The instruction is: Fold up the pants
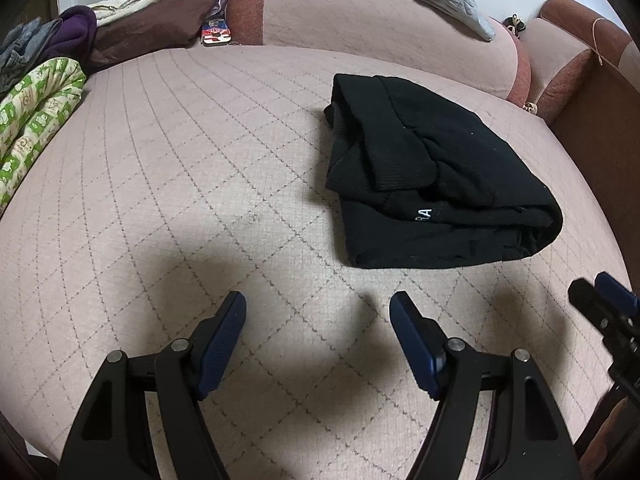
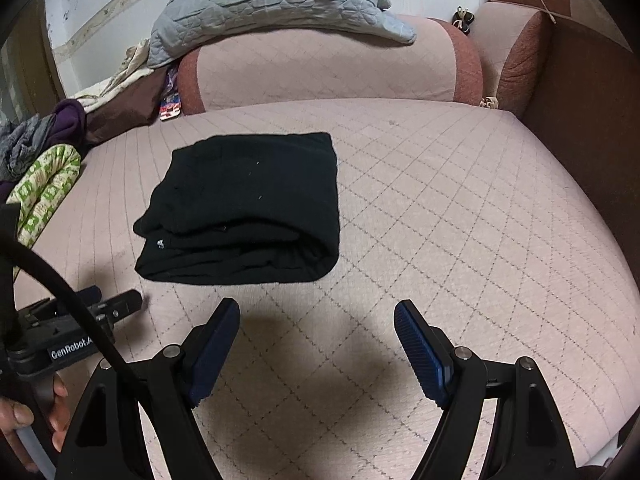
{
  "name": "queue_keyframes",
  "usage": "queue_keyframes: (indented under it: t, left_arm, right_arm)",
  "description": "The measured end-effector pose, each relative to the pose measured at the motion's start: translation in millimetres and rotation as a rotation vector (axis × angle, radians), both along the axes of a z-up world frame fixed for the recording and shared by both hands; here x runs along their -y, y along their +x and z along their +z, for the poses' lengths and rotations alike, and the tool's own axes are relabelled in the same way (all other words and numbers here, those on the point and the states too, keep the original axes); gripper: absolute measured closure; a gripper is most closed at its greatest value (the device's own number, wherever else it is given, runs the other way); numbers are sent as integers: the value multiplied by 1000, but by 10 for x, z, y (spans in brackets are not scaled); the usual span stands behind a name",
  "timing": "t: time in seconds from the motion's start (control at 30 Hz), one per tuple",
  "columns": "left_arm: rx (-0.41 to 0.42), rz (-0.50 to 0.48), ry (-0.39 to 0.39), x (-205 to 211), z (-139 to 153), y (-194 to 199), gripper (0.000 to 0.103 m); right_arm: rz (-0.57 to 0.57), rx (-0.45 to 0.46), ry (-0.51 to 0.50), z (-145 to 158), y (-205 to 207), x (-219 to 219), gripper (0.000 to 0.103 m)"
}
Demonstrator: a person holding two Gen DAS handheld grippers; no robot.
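The black pants (image 1: pixel 432 172) lie folded into a compact stack on the pink quilted sofa seat (image 1: pixel 200 200), right of centre in the left wrist view and left of centre in the right wrist view (image 2: pixel 248 208). A small white logo shows on a lower layer. My left gripper (image 1: pixel 318 312) is open and empty, hovering over bare seat short of the pants. My right gripper (image 2: pixel 316 316) is open and empty too, just short of the stack's near edge. Each gripper shows at the other view's side: the right gripper (image 1: pixel 600 300), the left gripper (image 2: pixel 116 304).
A green patterned cloth (image 1: pixel 36 120), purple and grey clothes (image 1: pixel 60 36) pile at the left. A grey quilted blanket (image 2: pixel 272 4) drapes the backrest (image 2: pixel 328 72). The brown armrest (image 2: pixel 580 120) bounds the right. A black cable (image 2: pixel 60 280) crosses the lower left.
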State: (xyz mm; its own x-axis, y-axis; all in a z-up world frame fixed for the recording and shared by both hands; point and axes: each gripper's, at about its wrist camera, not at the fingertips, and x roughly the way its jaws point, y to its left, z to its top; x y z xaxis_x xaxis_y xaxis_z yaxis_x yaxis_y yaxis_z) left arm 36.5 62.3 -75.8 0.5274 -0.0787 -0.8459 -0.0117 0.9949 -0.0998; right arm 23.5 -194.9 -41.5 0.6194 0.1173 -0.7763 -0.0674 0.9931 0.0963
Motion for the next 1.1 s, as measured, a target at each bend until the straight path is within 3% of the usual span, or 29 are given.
queue_keyframes:
  t: [0.2, 0.33, 0.5, 0.67, 0.7, 0.8, 0.83, 0.87, 0.9, 1.0, 1.1]
  left_arm:
    - [-7, 7, -3, 11, 53, -1, 30]
    - [-23, 18, -140, -123, 189, 131, 30]
    - [-73, 22, -268, -269, 204, 509, 22]
    - [-147, -20, -356, -234, -36, 948, 22]
    - [-151, -39, -388, -198, -88, 1028, 22]
    - [-130, -79, -367, -47, -86, 1146, 22]
    - [-131, -96, -360, 7, -79, 1172, 25]
    - [-140, -116, -362, 85, -75, 1190, 38]
    - [-145, -115, -344, 151, -62, 1192, 38]
    - [-114, -106, -309, 238, 8, 1141, 39]
    - [-108, -104, -334, 244, 52, 1104, 42]
  right_arm:
    - [-8, 11, 23, 79, 64, 78, 19]
    - [12, 12, 40, 143, 210, 118, 19]
    - [22, -74, 223, 143, 736, 347, 16]
    - [-4, -195, 368, -217, 1296, 493, 17]
    - [-1, -218, 392, -306, 1375, 485, 19]
    - [8, -264, 471, -537, 1531, 425, 30]
    - [10, -275, 506, -600, 1571, 395, 37]
    - [9, -274, 529, -619, 1586, 380, 45]
    - [17, -283, 559, -631, 1600, 360, 55]
    - [26, -283, 571, -554, 1593, 372, 70]
    - [28, -267, 601, -421, 1528, 449, 74]
